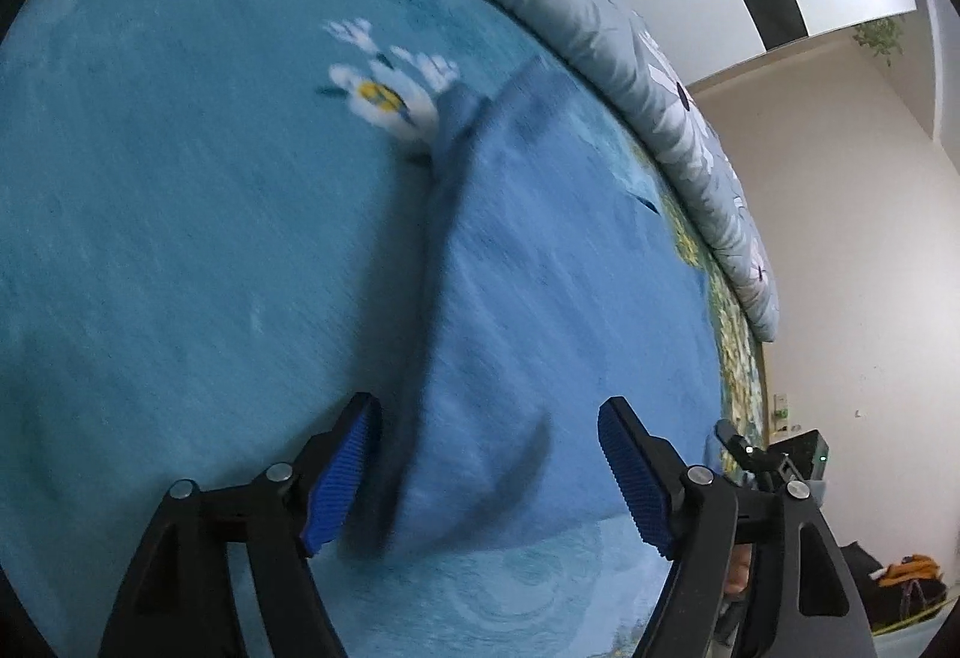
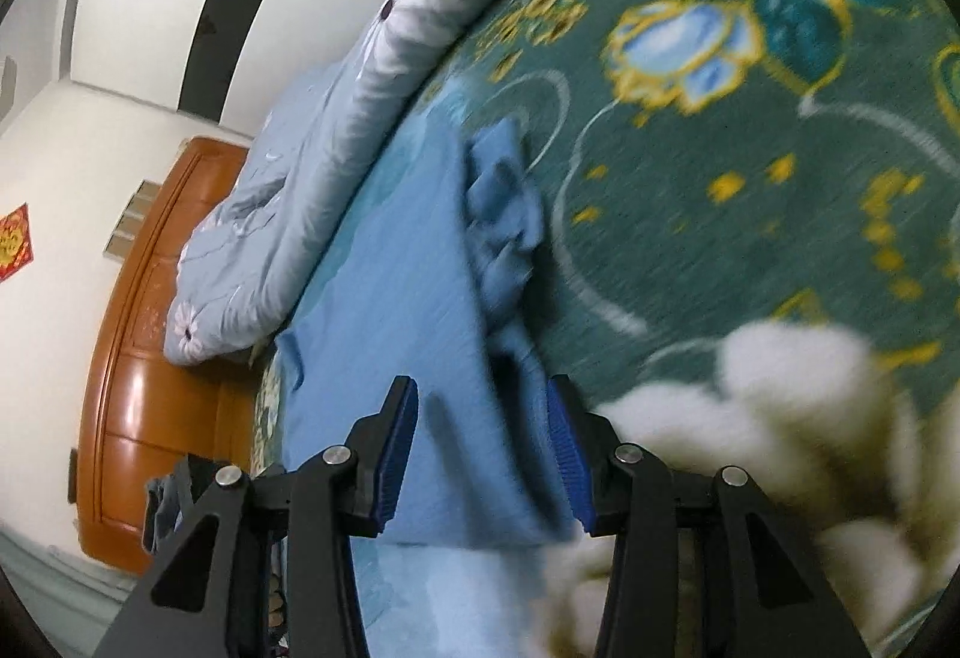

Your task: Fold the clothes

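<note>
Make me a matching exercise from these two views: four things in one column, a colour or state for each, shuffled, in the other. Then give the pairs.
Things:
1. blue garment
2. rolled quilt
3. wooden headboard
4. left gripper

Colour or state:
A. glossy orange-brown
B. open, one finger on each side of the cloth's near end
C. pale grey with white flowers, bunched along the far edge of the bed
D. lying on the patterned bedspread, one long edge rumpled

Pairs: 1-D, 2-C, 3-A, 4-B
</note>
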`<state>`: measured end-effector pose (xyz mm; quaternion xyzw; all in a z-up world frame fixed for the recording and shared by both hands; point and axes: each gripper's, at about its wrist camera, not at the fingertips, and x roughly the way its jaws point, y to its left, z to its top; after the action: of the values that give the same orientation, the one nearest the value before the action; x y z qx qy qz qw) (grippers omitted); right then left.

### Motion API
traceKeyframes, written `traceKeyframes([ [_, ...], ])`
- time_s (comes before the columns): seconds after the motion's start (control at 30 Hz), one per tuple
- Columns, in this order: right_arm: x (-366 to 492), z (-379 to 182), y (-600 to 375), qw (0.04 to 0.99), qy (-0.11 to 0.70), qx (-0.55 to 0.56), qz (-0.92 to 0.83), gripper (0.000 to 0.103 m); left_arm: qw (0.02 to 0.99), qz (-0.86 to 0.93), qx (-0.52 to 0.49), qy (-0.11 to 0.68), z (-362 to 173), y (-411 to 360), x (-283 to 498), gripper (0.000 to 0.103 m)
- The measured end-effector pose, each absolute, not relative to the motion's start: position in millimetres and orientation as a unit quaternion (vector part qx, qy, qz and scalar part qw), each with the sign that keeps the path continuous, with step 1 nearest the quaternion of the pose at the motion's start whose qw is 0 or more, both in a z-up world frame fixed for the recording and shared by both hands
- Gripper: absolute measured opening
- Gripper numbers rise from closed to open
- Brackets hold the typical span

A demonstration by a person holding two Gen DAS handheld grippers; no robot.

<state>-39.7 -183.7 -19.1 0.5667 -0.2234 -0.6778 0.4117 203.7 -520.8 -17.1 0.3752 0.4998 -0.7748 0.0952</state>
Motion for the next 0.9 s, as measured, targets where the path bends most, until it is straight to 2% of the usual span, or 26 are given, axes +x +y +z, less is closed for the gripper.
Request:
traceKeyframes([
  [0.13, -30.5, -17.8, -194.7, 0.419, -0.224, 0.562, -0.677, 0.048, 0.102, -0.773, 0.359, 0.513, -17.3, -518.2, 207.0, 0.077],
  [0.17, -29.7, -17.6, -195.0, 0.42, -0.227, 0.561, -0.676, 0.048, 0.103, -0.772, 0.354, 0.518, -18.7, -518.2, 209.7, 0.074],
  [0.2, -29.1, -17.8, -194.6, 0.421, -0.23, 0.561, -0.675, 0.048, 0.105, -0.77, 0.35, 0.522, -20.1, -518.2, 212.6, 0.07],
  [0.27, -28.2, -17.9, -193.5, 0.42, -0.237, 0.559, -0.674, 0.048, 0.119, -0.768, 0.356, 0.52, -21.6, -519.5, 215.0, 0.05],
  [0.3, -27.6, -17.9, -193.0, 0.416, -0.24, 0.559, -0.676, 0.046, 0.12, -0.763, 0.351, 0.529, -23.6, -521.4, 216.8, 0.046],
  [0.37, -26.1, -18.1, -192.1, 0.403, -0.246, 0.559, -0.682, 0.039, 0.121, -0.754, 0.341, 0.548, -27.8, -525.2, 220.4, 0.04],
  [0.4, -24.9, -18.5, -192.6, 0.396, -0.245, 0.561, -0.685, 0.036, 0.125, -0.749, 0.339, 0.555, -30.7, -526.7, 222.9, 0.033],
  [0.47, -22.5, -19.4, -193.7, 0.382, -0.243, 0.565, -0.69, 0.021, 0.134, -0.748, 0.34, 0.554, -32.2, -526.0, 224.2, 0.024],
  [0.5, -21.1, -19.5, -194.6, 0.377, -0.241, 0.568, -0.691, 0.017, 0.139, -0.749, 0.341, 0.551, -32.1, -524.5, 224.8, 0.016],
  [0.53, -19.8, -19.6, -195.4, 0.371, -0.239, 0.572, -0.692, 0.012, 0.14, -0.748, 0.341, 0.552, -32.3, -523.1, 223.4, 0.013],
  [0.6, -17.0, -17.6, -195.8, 0.362, -0.239, 0.575, -0.693, 0.01, 0.142, -0.742, 0.339, 0.561, -33.1, -521.3, 225.2, 0.01],
  [0.9, 21.3, 13.4, -177.9, 0.38, -0.232, 0.563, -0.696, 0.008, 0.128, -0.715, 0.331, 0.603, -32.3, -500.9, 264.3, 0.009],
])
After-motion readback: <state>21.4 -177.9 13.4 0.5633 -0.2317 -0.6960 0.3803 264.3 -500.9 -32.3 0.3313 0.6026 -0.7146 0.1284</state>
